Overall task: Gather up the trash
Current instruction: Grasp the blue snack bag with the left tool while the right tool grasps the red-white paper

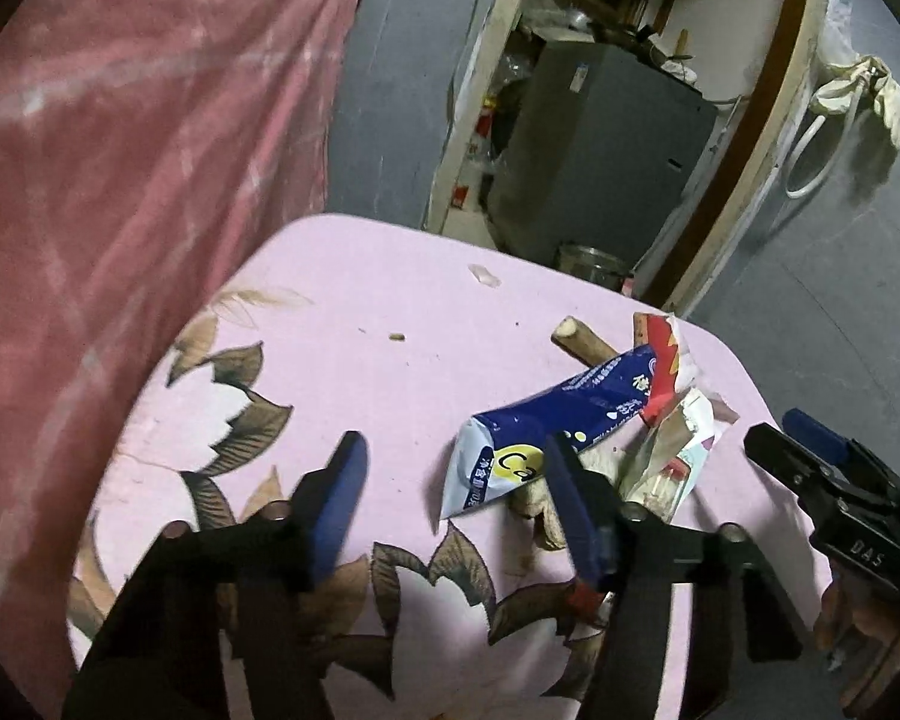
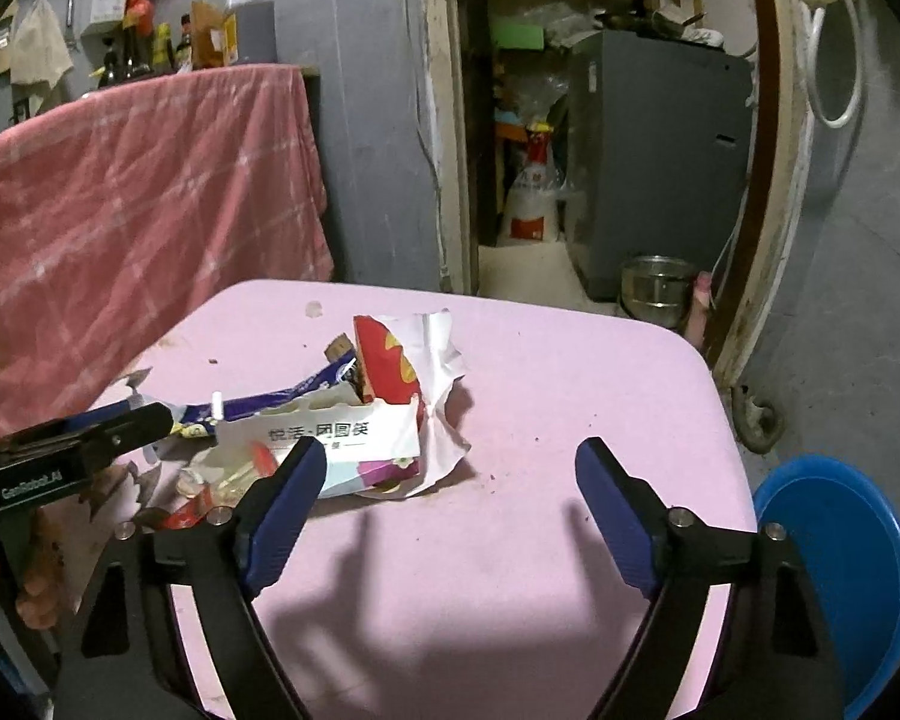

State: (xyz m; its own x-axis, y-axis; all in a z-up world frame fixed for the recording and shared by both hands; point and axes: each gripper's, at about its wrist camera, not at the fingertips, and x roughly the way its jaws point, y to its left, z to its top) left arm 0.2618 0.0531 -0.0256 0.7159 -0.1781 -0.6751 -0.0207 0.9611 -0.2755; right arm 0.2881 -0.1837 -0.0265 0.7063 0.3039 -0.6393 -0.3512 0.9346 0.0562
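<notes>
While both grippers hover over the pink worktop (image 2: 570, 372), a small heap of trash lies on it, toward its far side and in front of the open doorway. In the left wrist view the left gripper (image 1: 456, 474) has its jaws released and spread wide, with nothing between them; its right finger reaches over the near end of a blue and white wrapper (image 1: 546, 426) printed with a yellow circle. Behind that wrapper a short wooden stick (image 1: 582, 343) lies on the cloth, and a red and white wrapper (image 1: 666, 360) stands crumpled against the blue one. A torn white packet (image 1: 672, 468) lies just beside them, nearer the right gripper, which enters this view from the right edge.

In the right wrist view the right gripper (image 2: 450, 468) is likewise released, its jaws wide apart over bare pink cloth, empty. Its left finger overlaps the edge of a white paper sleeve (image 2: 354, 438) with printed characters, which lies at the front of the heap. The left gripper shows at the left edge, pointing at the pile. A blue basin (image 2: 840, 570) sits below the worktop's right edge, a metal bowl (image 2: 657, 291) stands on the floor by the doorway, and a pink cloth (image 2: 150, 210) hangs at the left.
</notes>
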